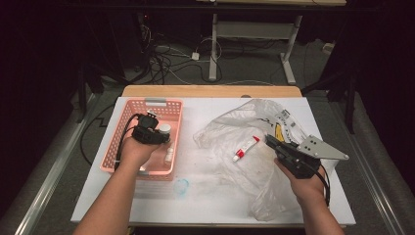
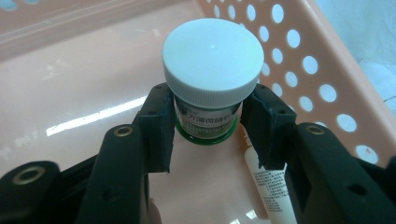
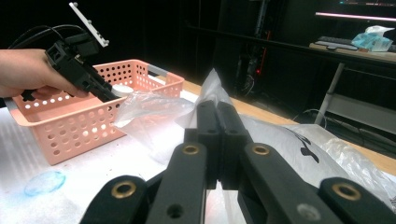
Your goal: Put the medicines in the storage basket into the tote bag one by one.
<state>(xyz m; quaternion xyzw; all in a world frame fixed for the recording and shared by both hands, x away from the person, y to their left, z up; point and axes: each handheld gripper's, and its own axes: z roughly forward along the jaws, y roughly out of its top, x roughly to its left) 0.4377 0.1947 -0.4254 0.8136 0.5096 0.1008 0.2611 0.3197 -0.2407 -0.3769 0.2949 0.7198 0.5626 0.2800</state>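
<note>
Black grippers, brass screws in fingers (image 2: 159, 126); bare forearms, black cables.

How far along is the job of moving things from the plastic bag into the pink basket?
Done: a small white tube already lies in the pink perforated plastic basket. In hand: the left gripper holds a white-capped, green-labelled jar inside the basket. Left: a red-capped white tube lies on the clear plastic bag, where the right gripper, jaws shut, waits.
</note>
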